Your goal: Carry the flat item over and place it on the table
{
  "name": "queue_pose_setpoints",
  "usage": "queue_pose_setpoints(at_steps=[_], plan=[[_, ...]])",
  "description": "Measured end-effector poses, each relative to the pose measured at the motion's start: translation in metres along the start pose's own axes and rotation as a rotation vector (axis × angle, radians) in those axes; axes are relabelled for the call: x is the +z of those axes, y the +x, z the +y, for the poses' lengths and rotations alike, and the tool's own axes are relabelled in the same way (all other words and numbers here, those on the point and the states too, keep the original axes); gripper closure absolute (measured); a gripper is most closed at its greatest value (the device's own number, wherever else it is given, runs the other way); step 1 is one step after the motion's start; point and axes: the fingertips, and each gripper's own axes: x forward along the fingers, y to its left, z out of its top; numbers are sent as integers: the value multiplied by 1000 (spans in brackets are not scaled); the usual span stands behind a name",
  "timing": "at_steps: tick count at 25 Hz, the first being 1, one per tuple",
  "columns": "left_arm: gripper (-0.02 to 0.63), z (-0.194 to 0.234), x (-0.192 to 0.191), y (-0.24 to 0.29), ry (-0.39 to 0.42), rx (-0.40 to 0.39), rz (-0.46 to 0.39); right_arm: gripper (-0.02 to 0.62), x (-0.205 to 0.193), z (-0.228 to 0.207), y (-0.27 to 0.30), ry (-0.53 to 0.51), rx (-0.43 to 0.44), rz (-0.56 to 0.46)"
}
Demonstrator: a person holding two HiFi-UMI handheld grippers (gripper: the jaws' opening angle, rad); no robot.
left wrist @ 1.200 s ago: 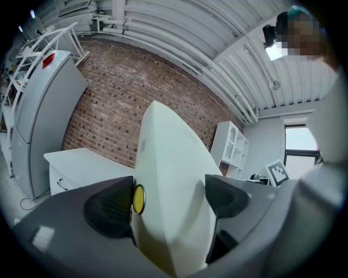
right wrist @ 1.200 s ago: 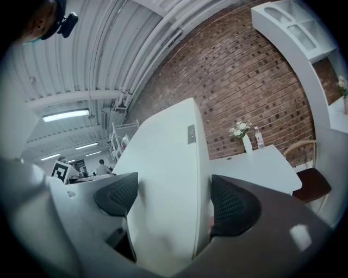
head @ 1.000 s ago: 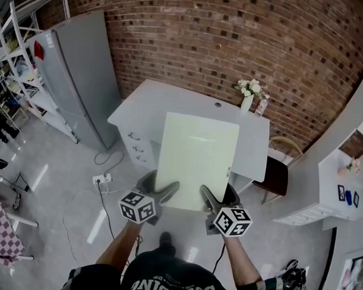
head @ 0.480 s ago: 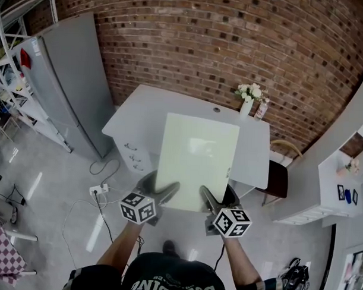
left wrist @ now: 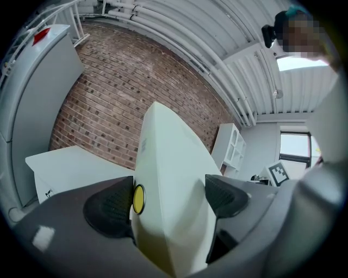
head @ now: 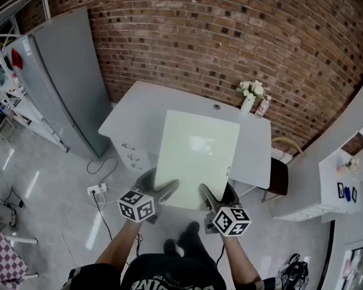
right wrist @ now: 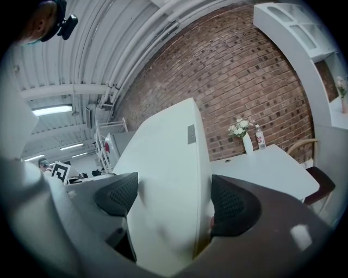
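Red brick wall (head: 232, 42) backs a white table (head: 135, 113), with a vase of flowers (head: 248, 95) at its far right corner and a tall grey cabinet (head: 65, 66) to its left. A pale, flat board (head: 196, 151) is held in the air in front of the person, its far part showing over the tabletop and its near edge toward the body. Both grippers grip that near edge – the left gripper (head: 166, 188) at the left corner, the right gripper (head: 205, 192) at the right corner. Each gripper view shows the dark ribbed pads pressed on either face of the board, which runs up and away between the jaws. A small yellow disc (left wrist: 139, 198) sits by the left pad of the left gripper
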Motion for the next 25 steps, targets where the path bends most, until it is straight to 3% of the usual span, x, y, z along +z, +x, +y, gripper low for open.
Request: queue_pose_setpoints(at_steps=[11, 25], plan=[[195, 31, 2, 40, 1, 6, 12, 183, 3, -28, 42, 15, 2, 2], [195, 66, 29, 169, -7, -16, 36, 183, 60, -117, 122, 26, -25, -3]])
